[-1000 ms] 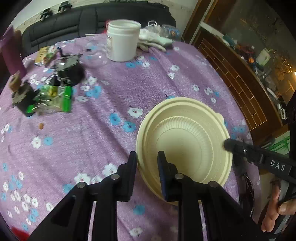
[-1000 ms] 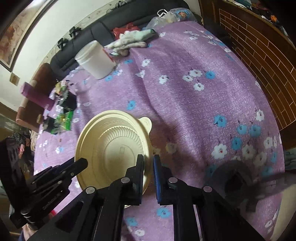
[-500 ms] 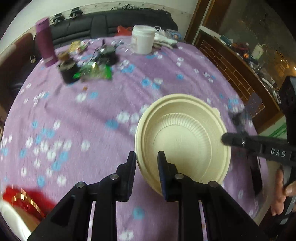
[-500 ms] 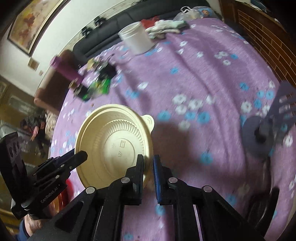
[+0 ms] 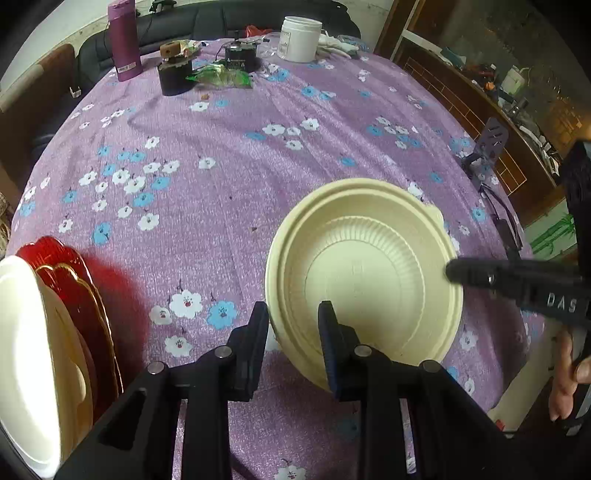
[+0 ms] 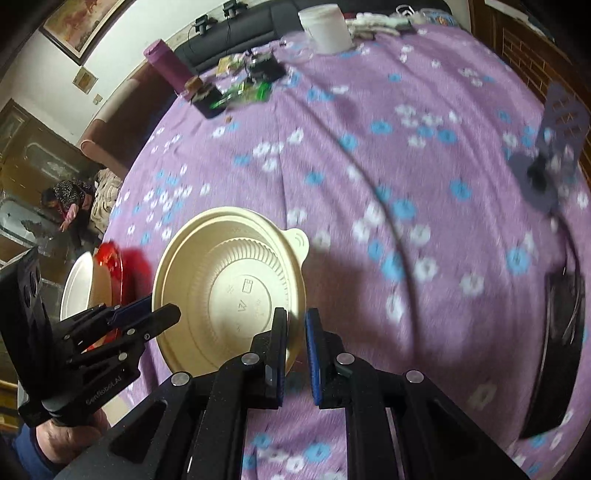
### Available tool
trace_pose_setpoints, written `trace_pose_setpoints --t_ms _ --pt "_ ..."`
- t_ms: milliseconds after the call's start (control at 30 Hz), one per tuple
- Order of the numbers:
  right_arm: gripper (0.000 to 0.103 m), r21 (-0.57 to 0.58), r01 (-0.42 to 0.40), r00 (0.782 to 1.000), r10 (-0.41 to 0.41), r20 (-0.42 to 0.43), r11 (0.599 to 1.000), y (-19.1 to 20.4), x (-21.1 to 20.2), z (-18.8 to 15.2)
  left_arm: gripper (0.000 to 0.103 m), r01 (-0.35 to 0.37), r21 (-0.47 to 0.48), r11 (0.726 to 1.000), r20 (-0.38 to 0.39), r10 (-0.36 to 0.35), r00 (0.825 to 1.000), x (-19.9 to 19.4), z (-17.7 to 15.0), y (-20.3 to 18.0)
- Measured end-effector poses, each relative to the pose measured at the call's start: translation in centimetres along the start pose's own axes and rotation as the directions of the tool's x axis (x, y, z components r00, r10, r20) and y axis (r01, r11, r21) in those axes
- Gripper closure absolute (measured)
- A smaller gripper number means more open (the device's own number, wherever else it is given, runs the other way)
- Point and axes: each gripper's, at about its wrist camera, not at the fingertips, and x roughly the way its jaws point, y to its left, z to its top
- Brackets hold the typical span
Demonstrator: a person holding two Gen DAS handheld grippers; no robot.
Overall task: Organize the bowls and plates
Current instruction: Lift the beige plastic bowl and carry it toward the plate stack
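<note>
A stack of cream plastic bowls (image 5: 365, 266) hangs tilted over the purple flowered tablecloth, held by both grippers. My left gripper (image 5: 291, 321) straddles the stack's near rim, one finger outside and one inside; its jaws are opening while still touching the rim. My right gripper (image 6: 295, 332) is shut on the opposite rim, and its tip (image 5: 454, 273) shows in the left wrist view. The bowls' ribbed underside (image 6: 236, 291) faces the right wrist camera. A pile of plates sits at the table's left edge: white plate (image 5: 22, 350) on top, red plates (image 5: 74, 280) beneath, also red plates (image 6: 110, 258).
At the far side stand a purple bottle (image 5: 123, 40), a white jar (image 5: 300, 33), a black pot (image 5: 173, 75) and a green packet (image 5: 221, 75). A dark phone stand (image 6: 554, 147) and a black round object (image 6: 565, 350) sit near the right edge. A person (image 6: 70, 199) crouches beyond the table.
Both grippers have carried the bowl stack across the table towards its near left side. The pile of white and red plates has come into view beside the left gripper.
</note>
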Motion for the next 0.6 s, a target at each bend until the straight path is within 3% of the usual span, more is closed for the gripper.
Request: trace_pose_setpoints --t_ms 200,433,600 --pt "0.089 0.049 -0.03 0.999 0.031 -0.018 0.998 -0.4 0.7 -1.3 0.077 -0.009 0.025 1.0 -0.003 0.009 1.0 0.2 0.2 -0.1" --pt "0.088 0.06 -0.01 1.0 0.012 -0.027 0.998 -0.4 1.0 -1.4 0.077 -0.019 0.065 0.998 -0.029 0.021 0.999 1.3 0.1 -0.3" --pt "0.088 0.046 0.0 1.0 0.001 -0.012 0.999 0.0 0.8 -1.6 0.077 -0.047 0.109 0.993 -0.006 0.048 0.999 1.1 0.0 -0.9"
